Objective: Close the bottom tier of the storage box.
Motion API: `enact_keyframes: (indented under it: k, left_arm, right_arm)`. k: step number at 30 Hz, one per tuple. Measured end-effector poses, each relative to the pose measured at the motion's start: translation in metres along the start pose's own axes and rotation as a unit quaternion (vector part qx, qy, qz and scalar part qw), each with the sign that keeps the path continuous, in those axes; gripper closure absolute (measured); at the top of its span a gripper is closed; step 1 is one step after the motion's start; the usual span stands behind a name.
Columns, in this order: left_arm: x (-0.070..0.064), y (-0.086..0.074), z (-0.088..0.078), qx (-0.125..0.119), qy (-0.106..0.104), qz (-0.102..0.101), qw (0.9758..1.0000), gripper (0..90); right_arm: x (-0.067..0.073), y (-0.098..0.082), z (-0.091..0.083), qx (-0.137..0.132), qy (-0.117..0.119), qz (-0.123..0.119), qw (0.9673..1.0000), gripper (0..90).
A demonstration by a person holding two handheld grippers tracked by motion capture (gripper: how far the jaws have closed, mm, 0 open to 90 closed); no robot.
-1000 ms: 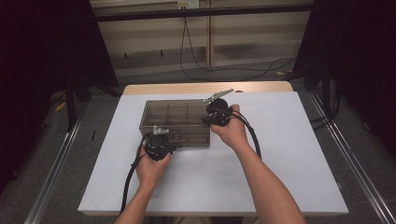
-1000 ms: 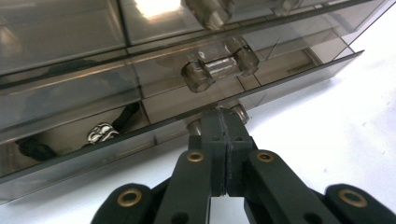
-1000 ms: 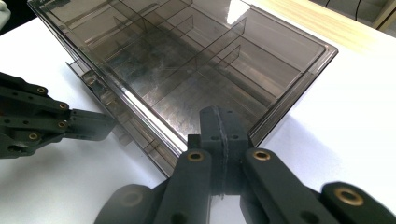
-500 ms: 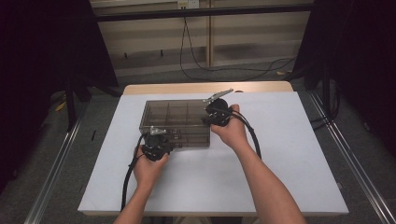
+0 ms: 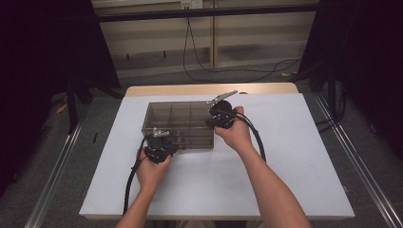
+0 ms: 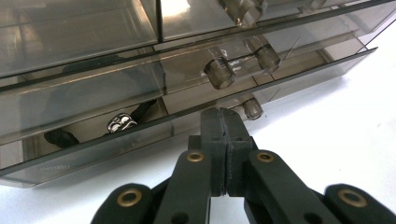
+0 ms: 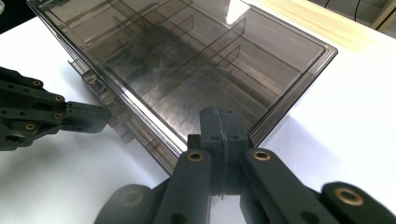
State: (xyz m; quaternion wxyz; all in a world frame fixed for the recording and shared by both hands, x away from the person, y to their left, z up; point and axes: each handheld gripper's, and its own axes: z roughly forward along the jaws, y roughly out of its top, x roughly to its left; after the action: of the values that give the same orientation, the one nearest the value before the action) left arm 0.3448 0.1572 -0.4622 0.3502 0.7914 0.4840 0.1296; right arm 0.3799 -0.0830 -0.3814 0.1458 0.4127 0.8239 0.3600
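A smoky clear drawer box (image 5: 183,121) stands on the white table (image 5: 285,166). My left gripper (image 5: 165,139) is at its front face, low down, with the jaws shut and nothing between them. In the left gripper view the left gripper's tips (image 6: 223,114) sit just beside the round knob (image 6: 252,108) of the bottom drawer (image 6: 140,140), which stands slightly out. Inside that drawer lies a black cord with a silver bead (image 6: 120,123). My right gripper (image 5: 216,118) is shut, and its tips (image 7: 219,114) rest on the box's top near the right corner (image 7: 299,70). The left gripper's tip (image 7: 100,119) is at the box front.
A wooden table edge (image 5: 209,89) runs along the far side. Black cables (image 5: 223,71) lie on the floor beyond it. Metal rails (image 5: 351,161) flank the table, with dark curtains at both sides. Each gripper trails a black cable (image 5: 256,140) over the white surface.
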Motion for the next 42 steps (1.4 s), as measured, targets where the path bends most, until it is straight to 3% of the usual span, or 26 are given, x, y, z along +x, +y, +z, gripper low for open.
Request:
enact_keyframes:
  k: [42]
  left_arm:
    - [0.0009,0.0032,0.0055,-0.011,0.007,-0.001,0.9999,89.2]
  right_arm:
    - [-0.0007,-0.0004,0.0000,-0.002,0.003,-0.002,1.0000,90.0]
